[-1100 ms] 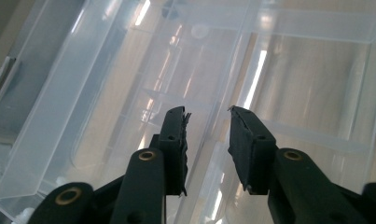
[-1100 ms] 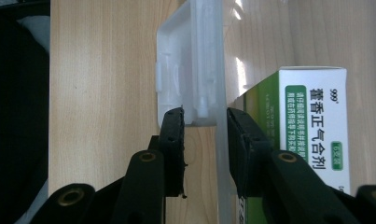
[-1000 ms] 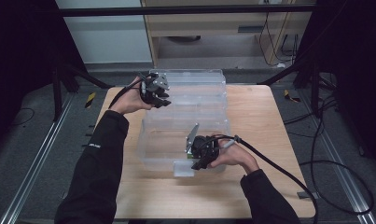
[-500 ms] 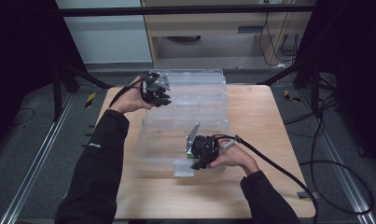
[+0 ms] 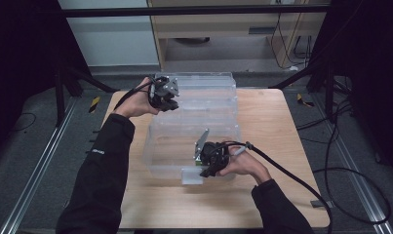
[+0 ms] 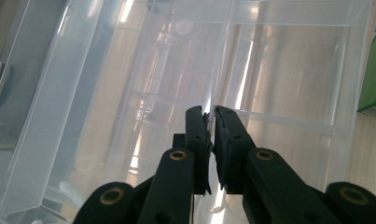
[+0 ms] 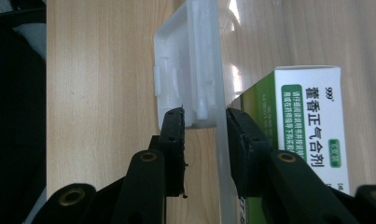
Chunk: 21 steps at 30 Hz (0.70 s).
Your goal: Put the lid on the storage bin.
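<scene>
Here clear box [image 5: 194,131] lies long axis across table [image 5: 282,195]

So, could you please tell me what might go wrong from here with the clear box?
1. The left gripper pinches only a thin edge of the lid; it could slip free and drop.
2. The right gripper straddles the front wall by the latch; pulling may drag the light clear box, shifting the green carton inside.

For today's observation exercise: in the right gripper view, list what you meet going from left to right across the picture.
Bare wooden table → white latch tab → clear box wall → green-and-white carton.
</scene>
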Each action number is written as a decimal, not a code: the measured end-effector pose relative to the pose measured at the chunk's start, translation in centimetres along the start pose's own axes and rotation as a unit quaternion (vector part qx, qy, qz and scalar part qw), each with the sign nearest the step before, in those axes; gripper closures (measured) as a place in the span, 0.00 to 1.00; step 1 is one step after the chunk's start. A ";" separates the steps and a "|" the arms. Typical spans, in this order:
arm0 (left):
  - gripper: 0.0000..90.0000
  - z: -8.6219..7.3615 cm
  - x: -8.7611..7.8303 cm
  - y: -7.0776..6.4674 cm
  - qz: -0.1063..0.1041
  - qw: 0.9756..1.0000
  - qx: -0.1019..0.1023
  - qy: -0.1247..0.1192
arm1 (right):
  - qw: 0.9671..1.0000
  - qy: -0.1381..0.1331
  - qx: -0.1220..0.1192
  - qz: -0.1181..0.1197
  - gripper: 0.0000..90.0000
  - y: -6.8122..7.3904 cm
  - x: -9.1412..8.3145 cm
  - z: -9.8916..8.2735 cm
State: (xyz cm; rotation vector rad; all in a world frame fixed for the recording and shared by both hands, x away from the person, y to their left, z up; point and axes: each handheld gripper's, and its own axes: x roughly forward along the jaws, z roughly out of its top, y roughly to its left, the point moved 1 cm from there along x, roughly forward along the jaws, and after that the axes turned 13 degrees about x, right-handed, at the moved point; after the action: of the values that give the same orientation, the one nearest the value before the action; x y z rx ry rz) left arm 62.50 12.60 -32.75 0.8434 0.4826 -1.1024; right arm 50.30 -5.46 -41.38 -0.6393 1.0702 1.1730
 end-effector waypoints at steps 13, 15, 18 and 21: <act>0.96 0.9 -1.7 -1.3 -0.016 0.998 0.055 0.038 | 1.000 0.003 -0.001 -0.005 0.77 0.2 0.0 0.0; 0.96 1.0 -1.8 -2.0 -0.011 0.999 0.044 0.022 | 1.000 0.004 0.002 -0.006 0.77 0.2 0.0 0.0; 0.96 0.9 -2.3 -2.7 -0.012 0.998 0.057 0.025 | 1.000 0.001 -0.002 -0.009 0.77 0.2 0.0 0.0; 0.97 0.9 -2.8 -3.4 -0.012 0.998 0.059 0.019 | 1.000 -0.001 -0.003 -0.010 0.77 0.3 0.0 -0.1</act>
State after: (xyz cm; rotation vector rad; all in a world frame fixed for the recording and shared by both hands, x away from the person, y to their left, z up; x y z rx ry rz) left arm 58.27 12.85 -31.44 0.9657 0.4632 -1.1482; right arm 50.01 -5.40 -41.39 -0.6526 1.0574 1.1599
